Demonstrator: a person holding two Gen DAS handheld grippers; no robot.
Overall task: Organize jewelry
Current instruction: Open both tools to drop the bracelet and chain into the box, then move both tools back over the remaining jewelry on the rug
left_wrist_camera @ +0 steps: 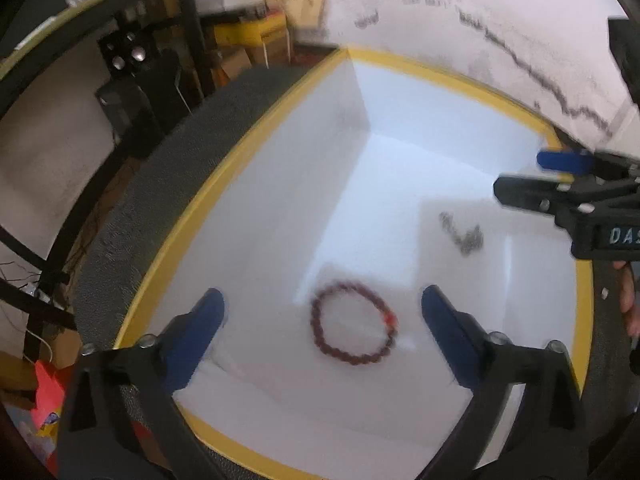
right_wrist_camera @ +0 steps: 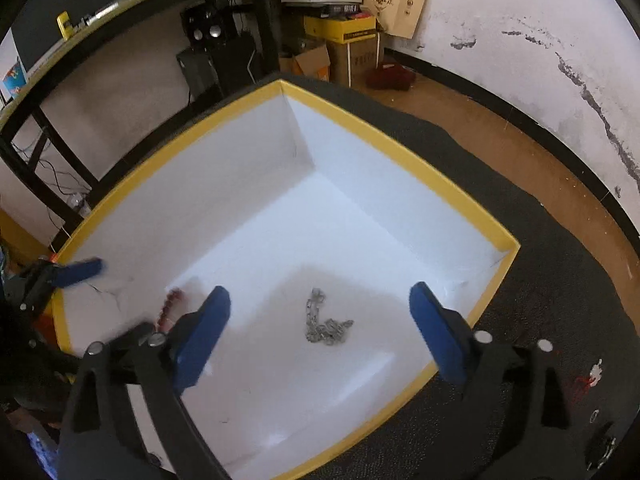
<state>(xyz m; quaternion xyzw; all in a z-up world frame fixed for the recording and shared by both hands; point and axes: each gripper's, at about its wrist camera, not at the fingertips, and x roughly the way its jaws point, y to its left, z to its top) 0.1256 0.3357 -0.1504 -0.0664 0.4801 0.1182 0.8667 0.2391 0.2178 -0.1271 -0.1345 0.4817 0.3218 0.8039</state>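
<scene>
A dark red bead bracelet [left_wrist_camera: 354, 324] lies on the floor of a white box with a yellow rim [left_wrist_camera: 440, 74]. My left gripper [left_wrist_camera: 322, 310] is open, empty, and hovers over the bracelet, which lies between its blue fingers. A silver chain [right_wrist_camera: 324, 322] lies in a heap in the same box [right_wrist_camera: 400, 156]; it also shows blurred in the left wrist view [left_wrist_camera: 462, 232]. My right gripper [right_wrist_camera: 320, 312] is open and empty above the chain. The bracelet [right_wrist_camera: 170, 306] peeks out beside the right gripper's left finger. The right gripper [left_wrist_camera: 520, 176] shows at the left view's right edge.
The box sits on a dark grey mat [right_wrist_camera: 520, 240]. Beyond it are a wooden floor [right_wrist_camera: 480, 128], cardboard boxes [right_wrist_camera: 352, 48], a black desk frame [right_wrist_camera: 260, 20] and a stained white wall [right_wrist_camera: 540, 40].
</scene>
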